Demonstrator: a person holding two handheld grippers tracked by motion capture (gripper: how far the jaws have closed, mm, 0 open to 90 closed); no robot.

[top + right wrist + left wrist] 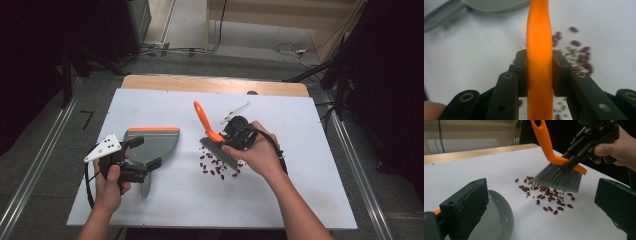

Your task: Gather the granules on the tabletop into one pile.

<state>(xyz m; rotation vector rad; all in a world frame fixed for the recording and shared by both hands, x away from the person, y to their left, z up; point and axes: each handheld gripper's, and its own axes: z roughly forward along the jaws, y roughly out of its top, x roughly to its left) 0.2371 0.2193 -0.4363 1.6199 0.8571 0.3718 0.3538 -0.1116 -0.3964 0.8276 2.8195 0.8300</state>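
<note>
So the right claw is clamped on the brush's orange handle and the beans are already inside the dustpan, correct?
Not quite. The right claw is clamped on the brush by its orange handle, but the beans still lie loose on the white table, apart from the dustpan. The left gripper view shows them under the bristles, short of the pan's rim.

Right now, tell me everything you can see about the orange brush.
The brush looks plastic: a curved orange handle with a hanging hole at its tip and a block of grey bristles. The right gripper is shut on the handle beside the head. It is held tilted, handle up, bristles just over the scattered beans on the white table.
</note>
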